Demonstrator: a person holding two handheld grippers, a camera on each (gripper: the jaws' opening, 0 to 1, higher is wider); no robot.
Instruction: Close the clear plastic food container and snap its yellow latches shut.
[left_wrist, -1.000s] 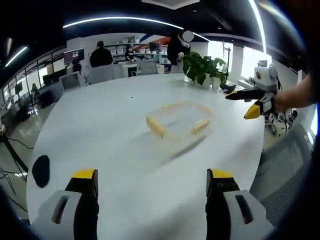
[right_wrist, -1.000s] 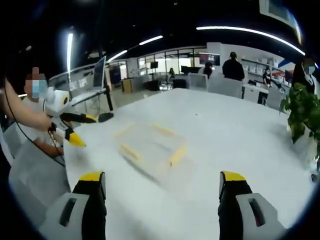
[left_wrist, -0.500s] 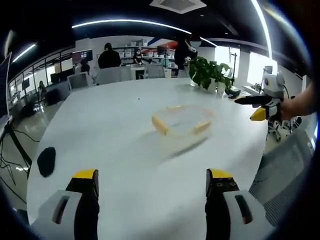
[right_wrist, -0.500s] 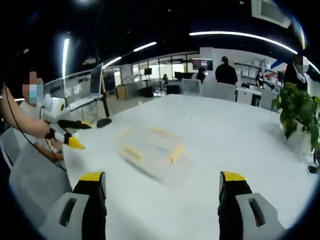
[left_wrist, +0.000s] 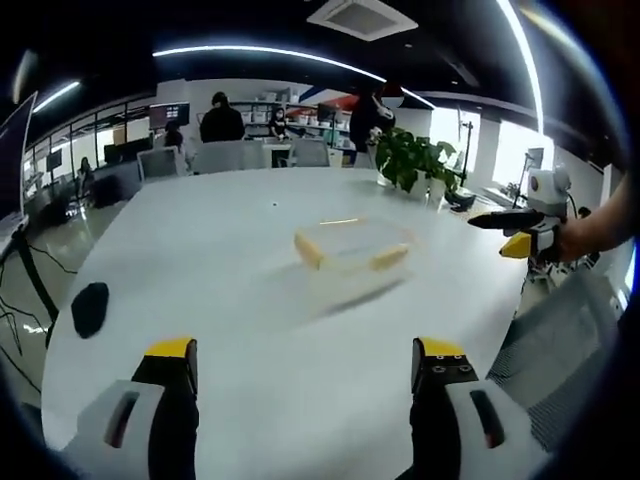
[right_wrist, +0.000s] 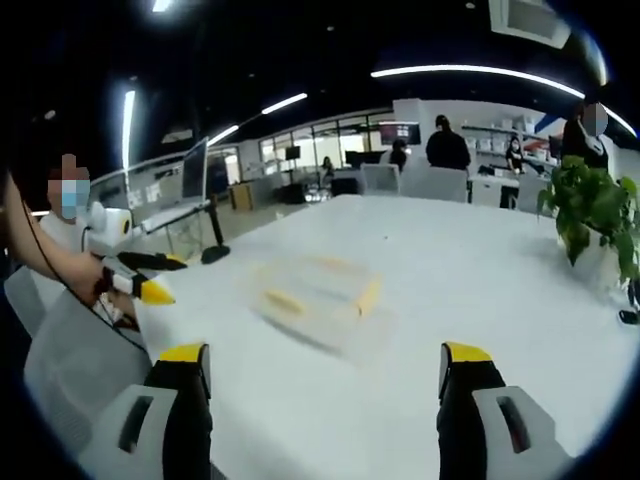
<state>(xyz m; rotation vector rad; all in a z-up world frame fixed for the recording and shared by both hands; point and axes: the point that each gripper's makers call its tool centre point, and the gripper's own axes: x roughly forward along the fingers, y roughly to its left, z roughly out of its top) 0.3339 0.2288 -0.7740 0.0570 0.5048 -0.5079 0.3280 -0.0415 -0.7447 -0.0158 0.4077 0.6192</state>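
Container (left_wrist: 350, 252) sits on table (left_wrist: 200, 260), both tongs (left_wrist: 303, 365) (right_wrist: 325, 370) apart from it.

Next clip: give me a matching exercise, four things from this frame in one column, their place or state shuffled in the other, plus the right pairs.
Things:
1. clear plastic food container
2. potted plant
3. black object
4. left gripper

Place or state:
A. fingers apart, holding nothing
B. near the table's left edge in the left gripper view
C. far side of the table
D. middle of the white table, untouched

Pairs: 1-D, 2-C, 3-B, 4-A
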